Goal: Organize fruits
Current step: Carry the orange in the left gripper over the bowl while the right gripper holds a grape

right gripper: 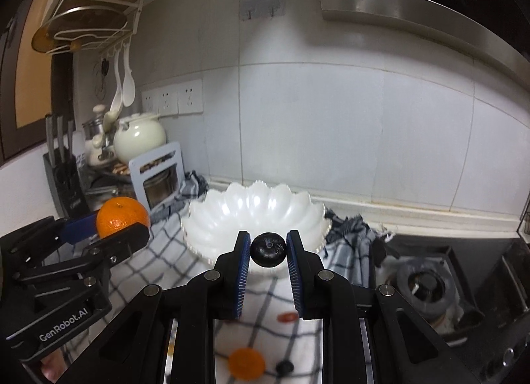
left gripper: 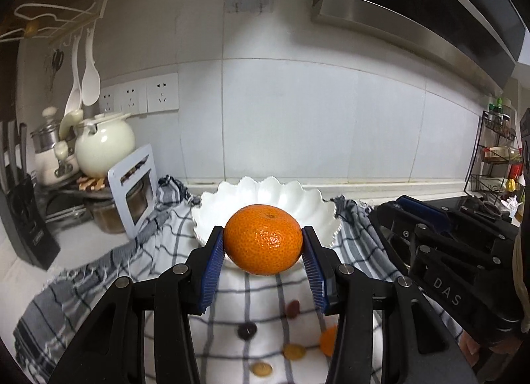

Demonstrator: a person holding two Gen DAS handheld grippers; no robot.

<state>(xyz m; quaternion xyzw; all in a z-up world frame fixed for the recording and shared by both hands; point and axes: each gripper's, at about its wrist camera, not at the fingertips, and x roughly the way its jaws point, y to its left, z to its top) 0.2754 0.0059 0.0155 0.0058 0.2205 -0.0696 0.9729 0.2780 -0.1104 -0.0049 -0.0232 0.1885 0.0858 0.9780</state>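
Left hand-held gripper [left gripper: 263, 245] clamps an orange [left gripper: 263, 240] between its blue pads, raised above the checked cloth [left gripper: 159, 238], with the white scalloped bowl [left gripper: 291, 195] just beyond its fingertips. Right hand-held gripper [right gripper: 268, 249] pinches a small dark round fruit [right gripper: 268, 249], the same bowl directly ahead. Below both, several small fruits [left gripper: 293, 352] lie scattered on the cloth.

orange [left gripper: 263, 240]: bright orange, pitted skin
plum [right gripper: 268, 249]: glossy black
bowl [left gripper: 288, 193]: plain white, scalloped rim
cloth [left gripper: 155, 241]: white with grey-black check, grey fringed edge
left gripper [left gripper: 263, 245]: black, blue ribbed pads
right gripper [right gripper: 267, 249]: black, blue ribbed pads
teapot [left gripper: 104, 145]: cream
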